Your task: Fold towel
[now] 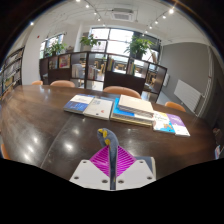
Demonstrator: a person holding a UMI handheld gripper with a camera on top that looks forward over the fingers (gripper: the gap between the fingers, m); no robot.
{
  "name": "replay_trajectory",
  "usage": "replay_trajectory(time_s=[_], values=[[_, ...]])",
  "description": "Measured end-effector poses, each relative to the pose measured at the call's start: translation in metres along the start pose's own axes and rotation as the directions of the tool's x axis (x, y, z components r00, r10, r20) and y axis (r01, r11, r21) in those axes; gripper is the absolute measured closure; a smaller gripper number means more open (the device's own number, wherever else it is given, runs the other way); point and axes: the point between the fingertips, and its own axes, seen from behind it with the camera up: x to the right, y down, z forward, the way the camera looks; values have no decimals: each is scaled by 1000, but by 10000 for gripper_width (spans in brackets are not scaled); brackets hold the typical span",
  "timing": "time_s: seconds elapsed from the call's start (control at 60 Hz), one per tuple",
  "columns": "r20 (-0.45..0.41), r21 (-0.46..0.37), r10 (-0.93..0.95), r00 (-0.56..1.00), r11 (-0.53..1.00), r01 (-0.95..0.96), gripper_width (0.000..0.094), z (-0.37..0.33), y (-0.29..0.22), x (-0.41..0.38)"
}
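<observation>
my tool [114, 165] is lifted above the worktop [40, 125], and its two fingers with their magenta pads [105, 160] stand close together, clenched on a narrow strip of grey-blue cloth [113, 145] with a touch of yellow near its top. i take that strip for a pinched edge or corner of the towel; it rises upright between the pads, and the rest of it is hidden below the fingers, so i cannot say how it hangs or lies.

the step in hand, as i judge it, is carrying that pinched edge over to make a fold. to do it well i would keep the grip firm and level, move the edge in a smooth arc so the cloth trails flat and does not twist, and set it down square on the opposite edge before letting go. the bite looks small, so a jerk could let the cloth slip out.

further along the dark wooden worktop, well beyond the fingers, lie books and papers [125, 108], with orange chairs [122, 91] and a shelf unit [100, 68] behind. none of it is near my path.
</observation>
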Motion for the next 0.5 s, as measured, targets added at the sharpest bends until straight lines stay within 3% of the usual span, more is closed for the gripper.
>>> replay_trajectory(time_s=[0.117, 0.25, 0.333, 0.433, 0.5], values=[[-27, 5, 2, 1000, 1000, -2, 875, -6, 10, 74], [-63, -98, 25, 998, 995, -31, 818, 16, 66, 138], [-83, -131, 57, 995, 989, -68, 693, 28, 98, 163], [-89, -164, 96, 991, 980, -109, 362, 31, 129, 172], [-82, -146, 132, 988, 979, -143, 193, 24, 127, 171]])
